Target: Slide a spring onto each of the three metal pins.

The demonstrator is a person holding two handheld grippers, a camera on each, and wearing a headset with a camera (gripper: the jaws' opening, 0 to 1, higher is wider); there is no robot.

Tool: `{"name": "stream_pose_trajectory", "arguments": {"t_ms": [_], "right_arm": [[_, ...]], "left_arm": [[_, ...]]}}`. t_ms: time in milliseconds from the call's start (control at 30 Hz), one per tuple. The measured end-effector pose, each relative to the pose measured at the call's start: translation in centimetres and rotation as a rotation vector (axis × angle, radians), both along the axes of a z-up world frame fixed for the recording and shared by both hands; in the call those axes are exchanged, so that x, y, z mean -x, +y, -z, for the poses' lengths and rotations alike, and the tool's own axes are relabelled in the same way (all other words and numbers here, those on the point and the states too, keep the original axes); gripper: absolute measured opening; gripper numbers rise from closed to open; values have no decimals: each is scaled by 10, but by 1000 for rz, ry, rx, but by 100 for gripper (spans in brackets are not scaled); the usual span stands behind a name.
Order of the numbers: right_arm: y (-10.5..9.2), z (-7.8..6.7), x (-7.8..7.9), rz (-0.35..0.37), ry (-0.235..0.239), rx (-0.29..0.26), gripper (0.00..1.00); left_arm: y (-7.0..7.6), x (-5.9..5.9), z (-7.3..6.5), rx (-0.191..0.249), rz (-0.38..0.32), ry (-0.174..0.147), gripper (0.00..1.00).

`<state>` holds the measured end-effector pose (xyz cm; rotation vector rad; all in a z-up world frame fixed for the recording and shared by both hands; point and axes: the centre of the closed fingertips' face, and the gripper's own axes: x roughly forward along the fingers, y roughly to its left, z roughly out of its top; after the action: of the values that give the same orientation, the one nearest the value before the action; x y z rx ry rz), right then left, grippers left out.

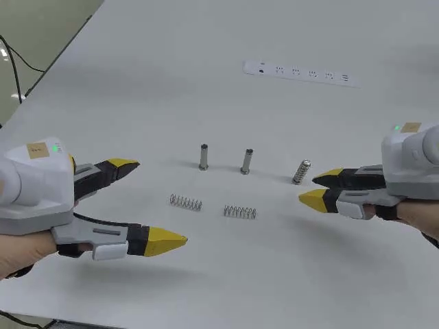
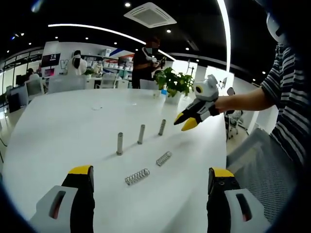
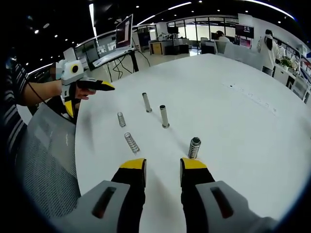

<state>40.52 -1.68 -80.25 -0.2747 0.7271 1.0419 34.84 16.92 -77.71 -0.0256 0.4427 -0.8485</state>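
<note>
one of three done: right pin, right of centre, wears spring. left pin, middle pin bare; loose springs just below. left gripper lower left, gaping, empty; right gripper slightly parted, empty. next likely: pinch loose spring, align over bare pin.
</note>
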Motion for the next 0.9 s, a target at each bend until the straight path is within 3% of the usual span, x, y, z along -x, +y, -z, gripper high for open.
{"name": "stream_pose_trajectory", "arguments": {"t_ms": [333, 467, 900], "right_arm": [[11, 11, 11, -120, -20, 90, 24], [18, 11, 14, -149, -19, 95, 24], [51, 19, 23, -391, -90, 233, 21]], "left_arm": [[2, 0, 1, 0, -4, 3, 94], [3, 1, 2, 1, -6, 3, 95], [0, 1, 3, -5, 1, 3, 94]]}}
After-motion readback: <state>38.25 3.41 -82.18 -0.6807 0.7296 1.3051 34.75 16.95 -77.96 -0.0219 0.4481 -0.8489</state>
